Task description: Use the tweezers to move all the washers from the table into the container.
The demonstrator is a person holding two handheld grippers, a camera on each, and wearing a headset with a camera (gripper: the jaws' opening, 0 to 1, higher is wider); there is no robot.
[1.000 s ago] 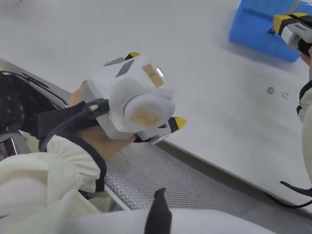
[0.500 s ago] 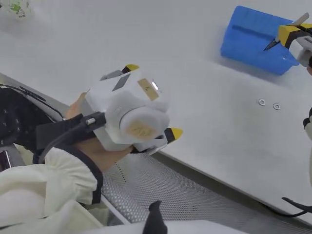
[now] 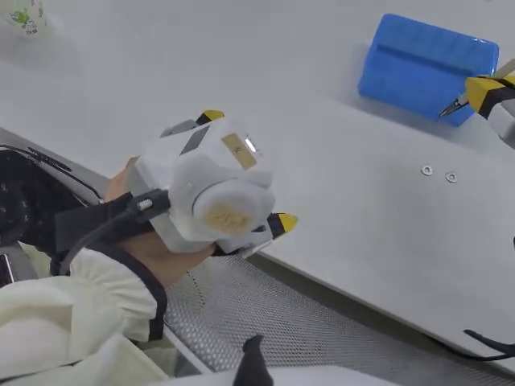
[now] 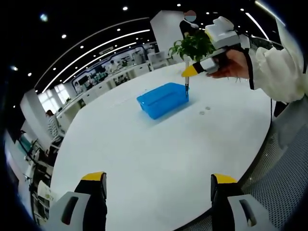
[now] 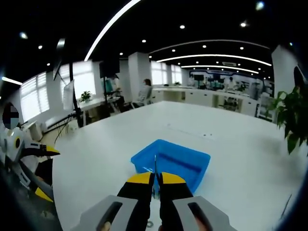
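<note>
While the right gripper [image 5: 155, 179], pinching the tweezers [image 3: 451, 107], hangs at the blue container [image 3: 426, 60] near edge, both washers [image 3: 426, 170] lie on the table [image 3: 322, 185] just person-side of it; left gripper [image 4: 159, 179] spread, well apart.

My bench [image 3: 241, 72] is plain white. The blue container [image 3: 426, 64] sits toward its far side. A washer [image 3: 426, 170] and a second washer [image 3: 451, 177] lie side by side nearer me, apart from the container.
</note>
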